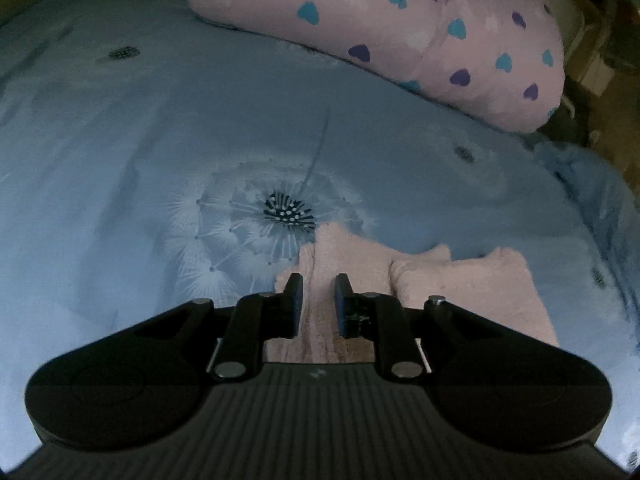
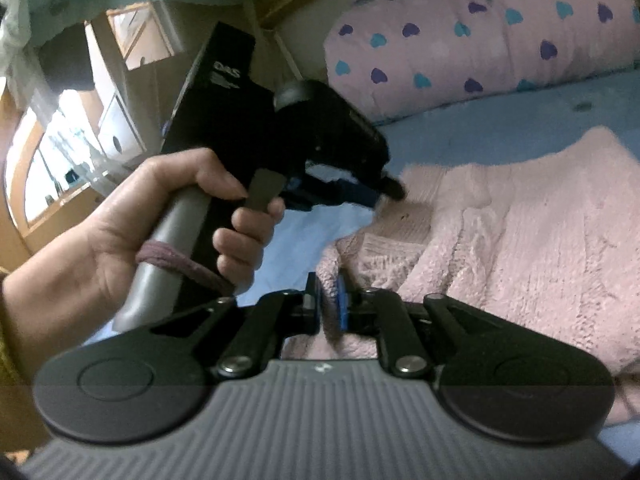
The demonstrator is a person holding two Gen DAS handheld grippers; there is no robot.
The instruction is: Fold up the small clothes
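Lying rumpled, fuzzy pink knit garment (image 2: 520,232)

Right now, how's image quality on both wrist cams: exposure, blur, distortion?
Left wrist: dim, bluish, underexposed; pink knit garment and dandelion bedsheet readable, fisheye bends the edges. Right wrist: brighter, window blown out, left gripper and hand motion-blurred.

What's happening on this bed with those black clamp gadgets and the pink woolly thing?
A person is folding a small pink knitted garment on a blue dandelion-print bedsheet. The right gripper is shut on a bunched edge of the knit. The left gripper, held in the left hand, has its fingers apart over another part of the garment. A pink heart-print pillow lies behind.
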